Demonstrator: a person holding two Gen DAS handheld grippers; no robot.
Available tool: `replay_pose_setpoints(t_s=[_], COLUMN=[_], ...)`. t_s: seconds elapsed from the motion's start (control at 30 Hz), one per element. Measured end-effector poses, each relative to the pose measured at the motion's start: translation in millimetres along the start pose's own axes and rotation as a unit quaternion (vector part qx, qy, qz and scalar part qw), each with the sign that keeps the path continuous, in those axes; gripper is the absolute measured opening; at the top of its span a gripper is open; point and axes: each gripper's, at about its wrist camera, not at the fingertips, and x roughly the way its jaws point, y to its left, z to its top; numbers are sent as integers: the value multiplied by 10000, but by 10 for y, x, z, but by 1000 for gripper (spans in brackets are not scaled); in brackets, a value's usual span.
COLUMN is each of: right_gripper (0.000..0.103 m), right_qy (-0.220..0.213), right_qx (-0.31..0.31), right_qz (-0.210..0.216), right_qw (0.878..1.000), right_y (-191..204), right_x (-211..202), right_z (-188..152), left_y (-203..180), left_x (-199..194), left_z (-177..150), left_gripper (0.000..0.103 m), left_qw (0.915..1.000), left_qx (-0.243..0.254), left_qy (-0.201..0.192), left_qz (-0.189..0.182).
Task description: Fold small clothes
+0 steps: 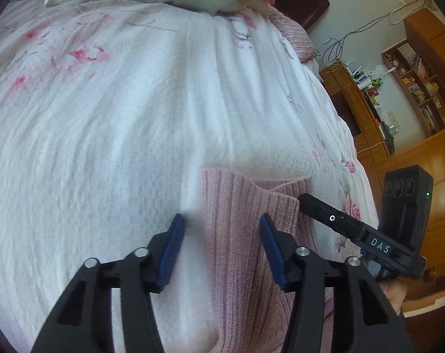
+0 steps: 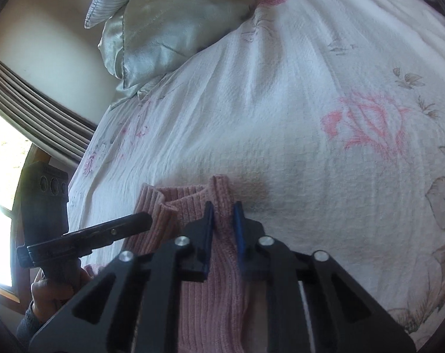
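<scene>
On the white floral bedspread (image 1: 104,117), near the front edge, lies a pink ribbed knit garment (image 1: 237,235), with the left gripper (image 1: 221,232) spread wide above its left border, holding nothing, while the right gripper (image 2: 224,220) is clamped on a raised fold of the same knit at its far edge. The knit looks soft, light and stretchy, likely to sag and slide rather than crease, so a hold on the thicker ribbed hem or a corner seems safest. The letters "DAS" are legible on the right gripper's black body in the left wrist view.
</scene>
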Motion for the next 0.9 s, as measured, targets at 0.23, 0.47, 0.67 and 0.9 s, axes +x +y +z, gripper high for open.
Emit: replay_pose_setpoints(t_s=[0.23, 0.47, 0.67, 0.9], right_gripper=[9, 10, 25, 40], right_qy=[-445, -546, 727, 467], right_qx=[-333, -1760, -2259, -426], right_qz=[506, 1214, 326, 872], right_qw=[9972, 9753, 9709, 9942], right_y=[344, 859, 524, 254], right_x=[-725, -1597, -1365, -1411], right_z=[-187, -1322, -2704, -2768], left_y=[-107, -182, 186, 139], left_x=[-502, -1481, -1749, -1352], left_z=[-254, -1130, -2274, -2606], left_gripper=[33, 50, 99, 99], left_qw=[9950, 9609, 9585, 9755], left_qx=[171, 395, -430, -737], left_qy=[-679, -1385, -940, -198], left_qz=[-713, -2365, -2656, -2061])
